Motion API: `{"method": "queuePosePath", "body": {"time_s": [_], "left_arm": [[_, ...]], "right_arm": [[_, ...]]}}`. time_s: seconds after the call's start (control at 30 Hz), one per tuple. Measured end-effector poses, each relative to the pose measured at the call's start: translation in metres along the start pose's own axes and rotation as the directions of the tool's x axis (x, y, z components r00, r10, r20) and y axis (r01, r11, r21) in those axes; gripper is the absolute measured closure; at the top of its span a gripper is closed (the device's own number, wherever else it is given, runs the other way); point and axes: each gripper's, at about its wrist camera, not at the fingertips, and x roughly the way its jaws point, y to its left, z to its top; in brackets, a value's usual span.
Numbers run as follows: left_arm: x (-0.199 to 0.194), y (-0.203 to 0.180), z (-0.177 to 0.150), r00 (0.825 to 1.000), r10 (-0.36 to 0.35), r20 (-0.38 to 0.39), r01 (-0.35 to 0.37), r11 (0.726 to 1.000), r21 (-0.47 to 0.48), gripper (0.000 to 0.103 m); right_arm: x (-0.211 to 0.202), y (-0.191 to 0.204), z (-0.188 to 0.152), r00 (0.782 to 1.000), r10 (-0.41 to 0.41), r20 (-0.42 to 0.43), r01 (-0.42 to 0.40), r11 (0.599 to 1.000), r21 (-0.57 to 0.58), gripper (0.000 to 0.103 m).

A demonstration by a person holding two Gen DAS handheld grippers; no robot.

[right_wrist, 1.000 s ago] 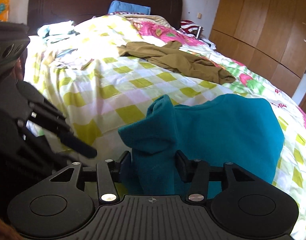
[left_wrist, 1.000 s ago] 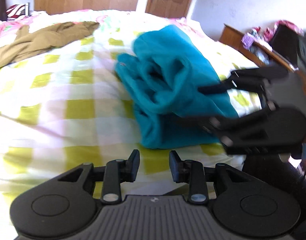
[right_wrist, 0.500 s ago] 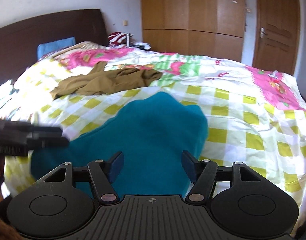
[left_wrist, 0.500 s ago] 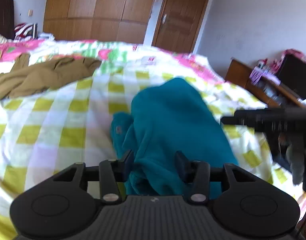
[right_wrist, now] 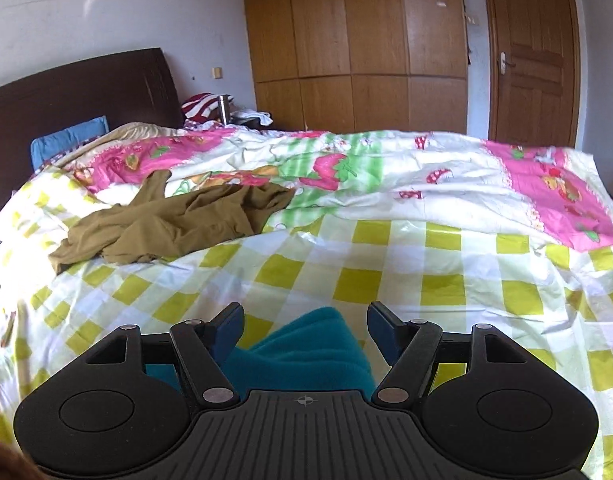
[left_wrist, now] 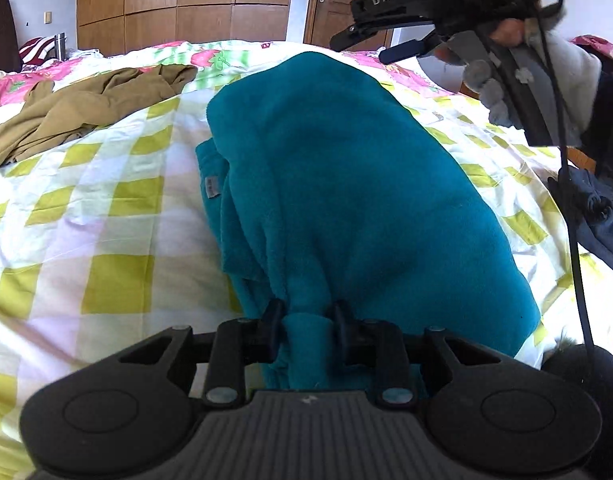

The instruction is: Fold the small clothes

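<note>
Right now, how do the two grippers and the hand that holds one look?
Both are matte black plastic. The left gripper has a ribbed base, two round discs and silver rivets. The right gripper has dark blue pads, bears white "DAS" letters, and trails a black cable. A grey fleece glove covers the hand.

Teal fleece garment [left_wrist: 346, 184], bunched, on bed

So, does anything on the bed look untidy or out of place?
Yes. The brown garment lies crumpled on the quilt, not folded. The teal fleece is bunched on its left side, one fold pinched in the left gripper.
</note>
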Motion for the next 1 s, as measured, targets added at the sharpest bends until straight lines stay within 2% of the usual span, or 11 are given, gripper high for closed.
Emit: {"method": "queuePosePath", "body": {"time_s": [0.13,0.17,0.2,0.23,0.33,0.5,0.6,0.7,0.77,0.87,1.0], "left_arm": [[0.001,-0.001,-0.001,1.000,0.004,-0.002,-0.004,1.000,0.013,0.064],[0.001,-0.002,-0.001,1.000,0.006,-0.002,-0.006,1.000,0.018,0.064],[0.001,-0.002,-0.002,1.000,0.006,-0.005,-0.006,1.000,0.020,0.064],[0.002,-0.003,-0.003,1.000,0.008,-0.010,-0.008,1.000,0.022,0.064],[0.002,-0.007,-0.004,1.000,0.007,-0.027,-0.006,0.999,0.045,0.064],[0.008,-0.013,-0.007,0.999,0.017,-0.045,-0.015,0.998,0.059,0.063],[0.006,-0.012,-0.007,0.999,0.017,-0.040,-0.015,0.999,0.050,0.063],[0.004,-0.007,-0.007,1.000,0.001,-0.024,-0.001,1.000,0.015,0.063],[0.003,-0.005,-0.007,1.000,-0.009,-0.016,0.009,1.000,0.005,0.062],[0.002,-0.001,-0.007,1.000,-0.021,-0.010,0.020,1.000,-0.018,0.062],[-0.005,0.008,-0.007,0.999,-0.025,0.022,0.027,0.996,-0.080,0.059]], "right_arm": [[0.053,-0.012,0.006,0.982,-0.013,-0.187,0.012,1.000,-0.009,0.037],[0.064,-0.015,0.004,0.965,0.022,-0.260,-0.014,0.999,0.032,0.062],[0.071,-0.019,0.000,0.947,0.066,-0.314,-0.033,0.993,0.111,0.077],[0.073,-0.021,-0.003,0.938,0.102,-0.331,-0.049,0.985,0.163,0.084],[0.064,-0.022,0.002,0.962,0.089,-0.259,-0.044,0.984,0.173,0.090],[0.082,-0.048,0.001,0.975,0.013,-0.222,0.059,0.948,0.313,0.091],[0.082,-0.027,-0.005,0.966,-0.052,-0.253,0.106,0.973,0.204,0.085],[0.040,-0.002,0.014,0.980,-0.150,-0.129,0.160,0.985,0.070,0.069],[0.007,0.023,0.020,0.974,-0.225,-0.018,0.224,0.973,-0.056,0.059],[-0.023,0.063,0.015,0.995,-0.043,-0.092,0.028,0.987,-0.157,0.052],[-0.023,0.115,-0.024,0.966,0.066,-0.250,-0.130,0.960,-0.246,0.054]]}}
